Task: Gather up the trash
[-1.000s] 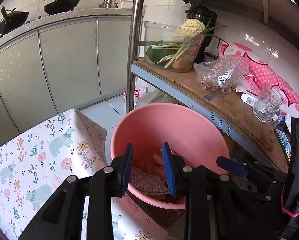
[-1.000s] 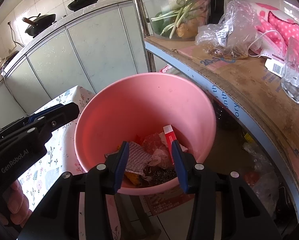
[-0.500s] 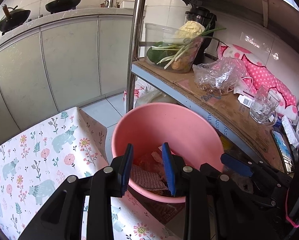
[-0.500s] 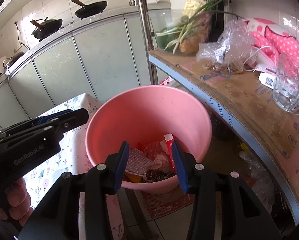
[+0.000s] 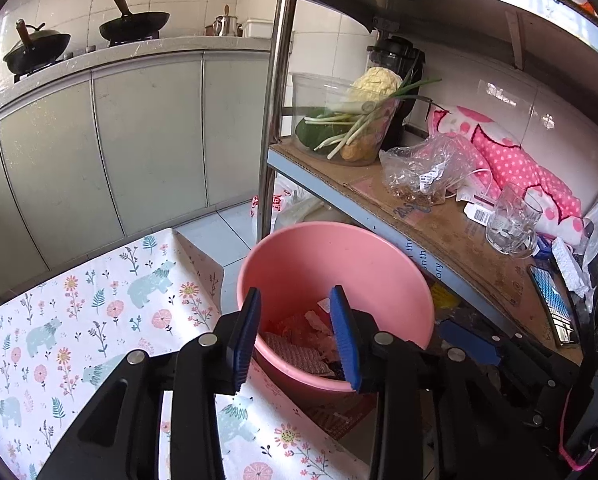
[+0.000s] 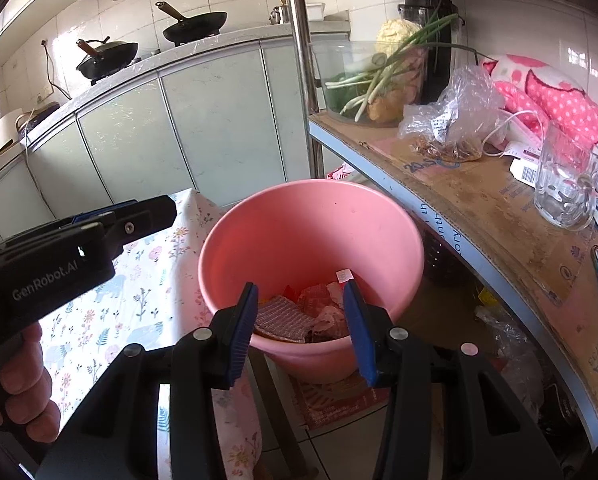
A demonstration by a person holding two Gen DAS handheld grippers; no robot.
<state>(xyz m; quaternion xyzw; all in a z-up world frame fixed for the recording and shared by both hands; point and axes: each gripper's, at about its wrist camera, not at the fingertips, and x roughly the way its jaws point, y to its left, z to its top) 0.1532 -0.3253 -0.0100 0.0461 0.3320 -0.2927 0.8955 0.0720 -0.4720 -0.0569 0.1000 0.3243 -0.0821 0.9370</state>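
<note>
Both the left claw [image 5: 297, 334] and the right claw [image 6: 301, 330] hang with jaws spread and nothing between them, above the pink bucket [image 6: 259, 240], which sits beside the bench [image 5: 59, 320], within easy reach, and already holds the trash [image 6: 299, 312].

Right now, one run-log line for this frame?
task: collect trash | left claw: open, empty | right claw: open, empty | pink bucket: holds trash, beside floral tablecloth
</note>
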